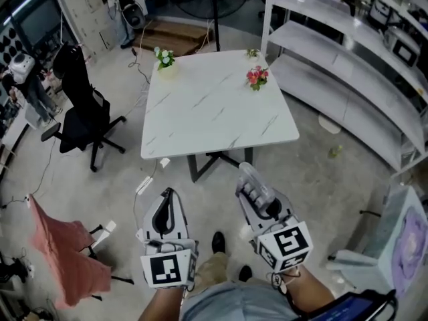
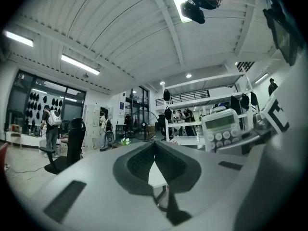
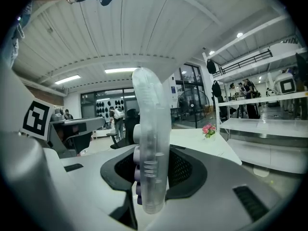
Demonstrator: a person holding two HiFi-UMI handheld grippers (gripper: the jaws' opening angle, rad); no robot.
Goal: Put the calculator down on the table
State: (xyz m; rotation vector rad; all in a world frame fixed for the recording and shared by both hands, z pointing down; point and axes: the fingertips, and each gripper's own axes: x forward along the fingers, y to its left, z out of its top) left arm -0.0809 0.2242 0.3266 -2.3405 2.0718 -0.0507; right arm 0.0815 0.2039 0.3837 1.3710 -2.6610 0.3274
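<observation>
Right gripper (image 1: 259,196) clasps calculator (image 1: 248,174) — table (image 1: 214,112) ahead; flowers (image 1: 257,77), chair (image 1: 80,102) about.

Site condition, as observed from above:

- White marble-pattern table (image 1: 214,109) stands on a concrete floor (image 1: 334,179).
- White flowers (image 1: 164,57) sit at the table's far left corner, and pink flowers (image 1: 257,77) near its far right edge.
- A black office chair (image 1: 83,109) stands to the left of the table, and white shelving (image 1: 348,52) runs along the right.
- A red cloth (image 1: 63,253) is draped at lower left.
- The left gripper (image 1: 168,197) hangs over the floor, short of the table's near edge. Its jaws meet at the tips with nothing between them.
- The right gripper (image 1: 258,202) is level beside it and clamped on a pale calculator (image 1: 251,181), which projects toward the table and is not in contact with it.
- Dark shoes (image 1: 219,241) are visible between the two grippers.
</observation>
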